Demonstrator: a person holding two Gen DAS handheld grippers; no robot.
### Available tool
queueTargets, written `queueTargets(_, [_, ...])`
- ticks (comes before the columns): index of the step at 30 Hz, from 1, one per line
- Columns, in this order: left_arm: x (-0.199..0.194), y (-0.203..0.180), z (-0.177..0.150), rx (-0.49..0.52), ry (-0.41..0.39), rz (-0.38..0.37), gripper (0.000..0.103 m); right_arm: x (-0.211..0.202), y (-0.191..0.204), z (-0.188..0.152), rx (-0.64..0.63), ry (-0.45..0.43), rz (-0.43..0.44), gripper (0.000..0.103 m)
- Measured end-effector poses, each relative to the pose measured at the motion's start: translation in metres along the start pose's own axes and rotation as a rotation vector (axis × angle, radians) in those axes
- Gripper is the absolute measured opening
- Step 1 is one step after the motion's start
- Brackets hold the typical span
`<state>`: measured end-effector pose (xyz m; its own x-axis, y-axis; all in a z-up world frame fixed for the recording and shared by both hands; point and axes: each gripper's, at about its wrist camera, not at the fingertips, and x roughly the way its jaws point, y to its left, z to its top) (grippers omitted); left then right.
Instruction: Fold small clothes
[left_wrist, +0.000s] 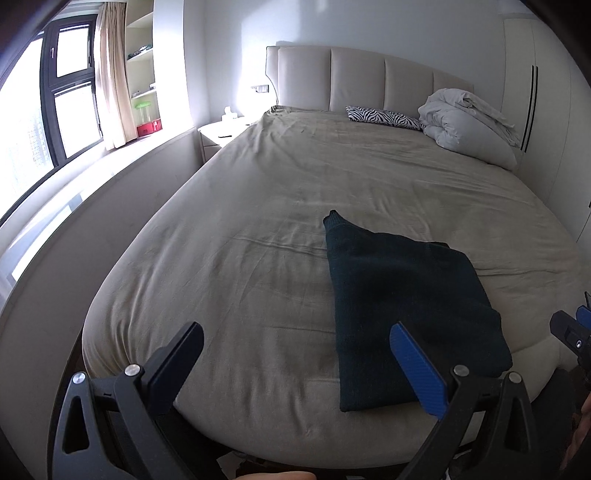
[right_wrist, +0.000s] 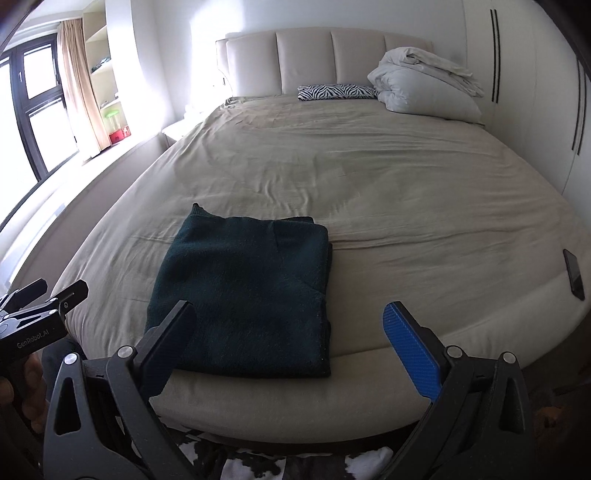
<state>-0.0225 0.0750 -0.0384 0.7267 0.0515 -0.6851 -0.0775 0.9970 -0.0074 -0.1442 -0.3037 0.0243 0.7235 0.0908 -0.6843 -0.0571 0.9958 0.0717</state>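
Left tongs: released, jaws spread wide, empty, held above the foot of the bed. Right tongs: released, jaws spread wide, empty, at the same bed edge, to the right of the left tongs. Sweater: dark green, folded into a rectangle, flat on the bed near the foot edge, apart from both tongs. Phone: at the bed's right edge. Duvet and zebra pillow: against the headboard.
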Motion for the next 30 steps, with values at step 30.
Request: queueTargets(30, [0.012,0.003,-0.005,-0.004,0.032,-0.001,0.103,0.020,0.003,-0.005,0.004,0.060,0.004,0.103])
